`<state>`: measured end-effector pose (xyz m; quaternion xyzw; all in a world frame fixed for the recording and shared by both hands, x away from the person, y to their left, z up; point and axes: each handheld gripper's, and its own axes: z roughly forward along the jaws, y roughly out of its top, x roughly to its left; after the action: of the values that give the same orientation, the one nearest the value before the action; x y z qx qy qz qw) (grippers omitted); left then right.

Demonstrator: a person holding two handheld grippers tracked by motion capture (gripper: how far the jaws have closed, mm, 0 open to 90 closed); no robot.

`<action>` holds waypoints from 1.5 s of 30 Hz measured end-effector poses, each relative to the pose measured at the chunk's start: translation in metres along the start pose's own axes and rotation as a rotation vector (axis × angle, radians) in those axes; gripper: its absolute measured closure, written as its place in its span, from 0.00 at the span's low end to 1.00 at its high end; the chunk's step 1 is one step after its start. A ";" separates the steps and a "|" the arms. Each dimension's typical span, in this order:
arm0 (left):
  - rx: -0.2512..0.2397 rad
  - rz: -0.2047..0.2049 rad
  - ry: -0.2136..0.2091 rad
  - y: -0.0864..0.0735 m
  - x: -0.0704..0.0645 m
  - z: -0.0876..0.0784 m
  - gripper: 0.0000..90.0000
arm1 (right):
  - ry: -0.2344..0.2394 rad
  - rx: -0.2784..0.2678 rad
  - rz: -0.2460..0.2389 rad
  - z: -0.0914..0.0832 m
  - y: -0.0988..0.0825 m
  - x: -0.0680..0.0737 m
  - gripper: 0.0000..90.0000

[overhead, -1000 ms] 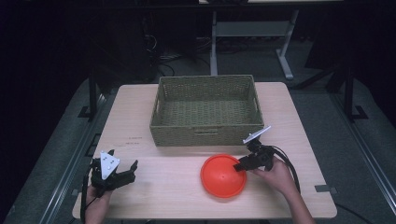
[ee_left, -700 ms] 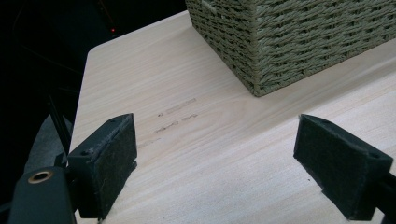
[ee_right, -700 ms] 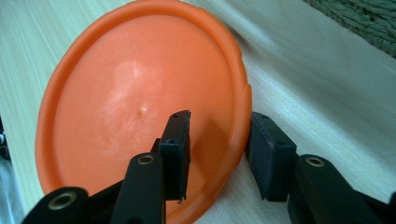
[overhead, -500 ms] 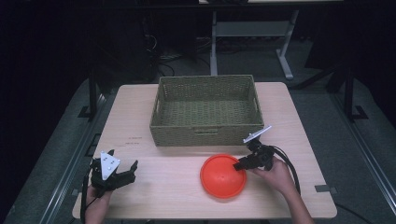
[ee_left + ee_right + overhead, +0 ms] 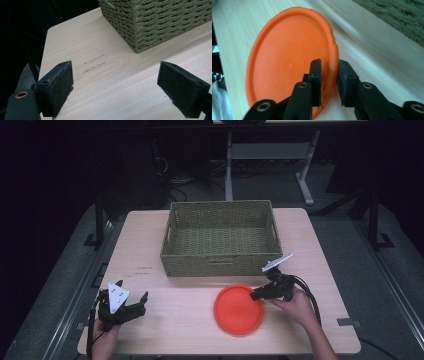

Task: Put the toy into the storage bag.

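Wooden table (image 5: 170, 320), round orange plate (image 5: 239, 310)

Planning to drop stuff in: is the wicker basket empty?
Empty: the high view shows only bare weave inside the wicker basket.

Light wooden table (image 5: 165, 320) on grey floor (image 5: 390, 270)

The orange plate (image 5: 289, 62) rim slips behind the right gripper's fingers (image 5: 315, 80), so actual pad contact there is hidden.
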<state>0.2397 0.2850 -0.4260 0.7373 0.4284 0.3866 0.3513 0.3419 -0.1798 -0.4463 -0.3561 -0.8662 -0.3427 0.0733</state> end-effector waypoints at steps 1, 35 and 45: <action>-0.001 0.001 -0.001 0.000 0.000 0.000 0.14 | -0.007 -0.001 -0.019 -0.002 0.001 0.002 0.85; -0.001 -0.003 0.000 -0.001 -0.001 0.001 0.14 | -0.068 -0.112 -0.098 -0.061 0.024 0.040 0.92; 0.013 0.009 -0.003 0.000 -0.001 0.001 0.14 | -0.103 -0.115 -0.121 -0.075 0.037 0.050 0.92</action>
<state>0.2398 0.2841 -0.4269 0.7420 0.4272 0.3841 0.3455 0.3214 -0.1810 -0.3510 -0.3238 -0.8677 -0.3770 -0.0128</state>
